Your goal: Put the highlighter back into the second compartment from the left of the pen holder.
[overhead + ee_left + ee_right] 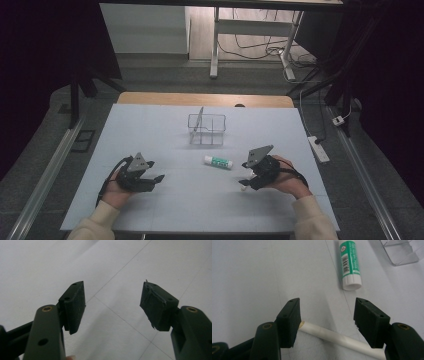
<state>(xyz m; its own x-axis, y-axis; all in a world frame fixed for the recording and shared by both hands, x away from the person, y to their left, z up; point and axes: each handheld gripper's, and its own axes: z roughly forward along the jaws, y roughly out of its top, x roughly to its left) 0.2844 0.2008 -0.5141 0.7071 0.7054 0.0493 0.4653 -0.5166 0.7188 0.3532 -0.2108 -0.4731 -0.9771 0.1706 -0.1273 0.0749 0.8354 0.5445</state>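
Right now the work is sitting at the approach stage of a pick-up, judging by how things lie on the desk [150, 130], which is covered in a pale sheet. Toward the far middle a clear wire-framed organizer [206, 129] with compartments is standing, and it looks like the likely destination for the loose items. Nearer the person, a green-and-white glue stick [218, 161] is lying on its side, apart from the organizer and just beside the right gripper [245, 181]. That gripper is hovering low over a thin white stick [337, 338], perhaps chalk or a rolled paper tube, which is lying flat on the sheet and passing across between the 2 jaws; the jaws are standing apart and the pads are not pressing on it, though one end is lying close by the left-hand pad. The left gripper [159, 177] is resting at the near left with its jaws spread and nothing between them, over bare sheet. The next move, as I judge it, is calling for the right gripper to settle lower, centre the stick between the pads and squeeze gently, since a thin round thing may roll away.
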